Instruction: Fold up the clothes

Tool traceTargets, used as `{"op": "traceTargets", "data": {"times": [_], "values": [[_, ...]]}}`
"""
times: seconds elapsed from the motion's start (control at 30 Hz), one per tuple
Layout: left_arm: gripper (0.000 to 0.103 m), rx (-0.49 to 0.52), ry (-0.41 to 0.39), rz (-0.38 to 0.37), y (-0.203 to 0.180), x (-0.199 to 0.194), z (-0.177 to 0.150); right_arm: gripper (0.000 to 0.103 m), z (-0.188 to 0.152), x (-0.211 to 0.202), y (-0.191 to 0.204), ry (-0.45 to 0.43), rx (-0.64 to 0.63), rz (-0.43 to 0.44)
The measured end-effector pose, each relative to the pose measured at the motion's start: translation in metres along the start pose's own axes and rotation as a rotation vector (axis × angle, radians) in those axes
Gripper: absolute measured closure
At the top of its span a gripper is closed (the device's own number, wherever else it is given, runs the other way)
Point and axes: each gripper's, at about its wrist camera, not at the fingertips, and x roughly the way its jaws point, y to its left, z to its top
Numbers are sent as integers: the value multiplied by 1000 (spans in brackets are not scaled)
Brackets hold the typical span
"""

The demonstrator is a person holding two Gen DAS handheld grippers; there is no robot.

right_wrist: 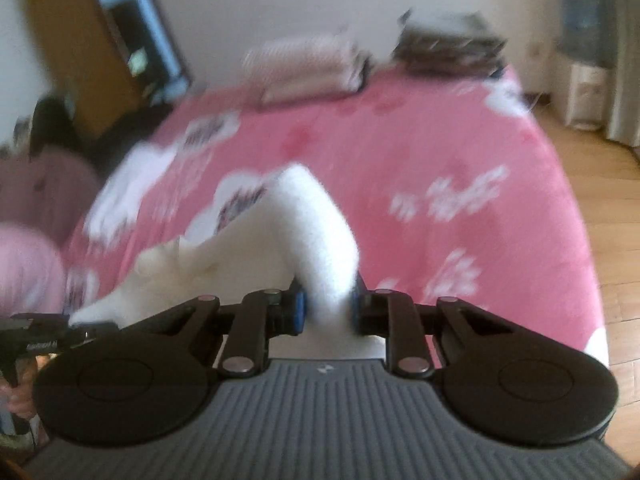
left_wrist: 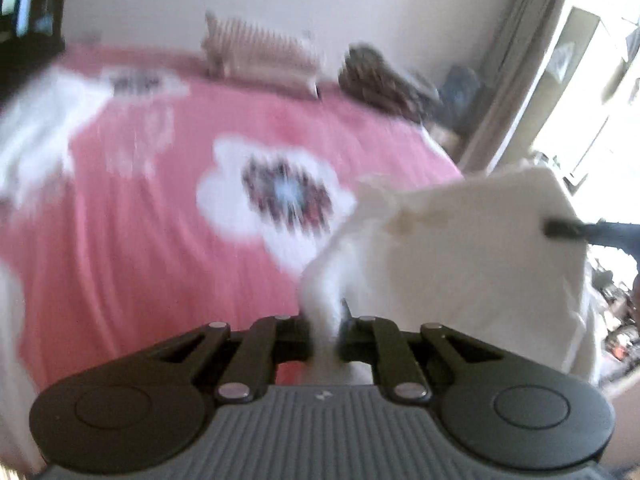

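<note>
Here, the left gripper [left_wrist: 325, 334] and right gripper [right_wrist: 327, 312] each pinch a bunched edge of one white garment [left_wrist: 460, 248], presumably to lift and stretch it for folding. It hangs between the jaws, above a pink flowered bedspread [left_wrist: 168, 216]. Beyond: folded piles [right_wrist: 308, 68], wall, wooden floor [right_wrist: 600, 184].

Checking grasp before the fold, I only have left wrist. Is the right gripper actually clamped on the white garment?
Observer: Yes, the right gripper is shut on a bunched fold of the white garment.
Operator: Garment off the bed there?
Observer: Lifted; it arches up above the pink bedspread.
Operator: Anything right of the bed?
Observer: Wooden floor, and a water dispenser by the wall.
</note>
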Motion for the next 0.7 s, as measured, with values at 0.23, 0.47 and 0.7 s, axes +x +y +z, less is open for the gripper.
{"op": "traceTargets", "data": {"times": [0.23, 0.47, 0.7], "values": [[93, 82, -73, 48, -11, 63, 84, 85, 38, 29, -42, -131, 129, -30], [93, 125, -152, 92, -22, 133, 164, 85, 96, 75, -74, -220, 165, -49], [85, 94, -74, 118, -26, 232, 196, 84, 130, 145, -115, -246, 278, -96]]}}
